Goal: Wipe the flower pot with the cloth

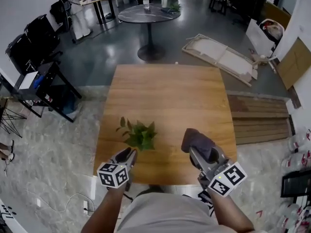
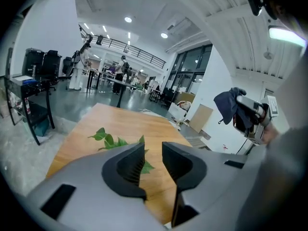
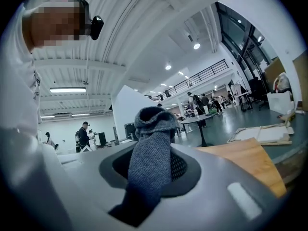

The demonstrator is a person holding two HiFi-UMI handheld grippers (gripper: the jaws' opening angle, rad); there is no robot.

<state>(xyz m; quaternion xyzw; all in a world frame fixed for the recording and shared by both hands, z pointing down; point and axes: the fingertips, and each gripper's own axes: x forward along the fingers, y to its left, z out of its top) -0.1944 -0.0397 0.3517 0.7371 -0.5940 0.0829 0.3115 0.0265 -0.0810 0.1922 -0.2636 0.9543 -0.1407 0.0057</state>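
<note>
The plant [image 1: 141, 135] stood on the wooden table [image 1: 170, 91], near its front edge and left of centre; its flower pot was hidden beneath the green leaves. Just in front of the leaves hovered the left gripper [image 1: 129, 155], its jaws parted with nothing between them. To the right, the right gripper [image 1: 197, 152] was clenched on the dark grey cloth [image 1: 197, 141], which bunched up past its tips above the table's near part. Farther off stood a round dark table [image 1: 148, 13]
</note>
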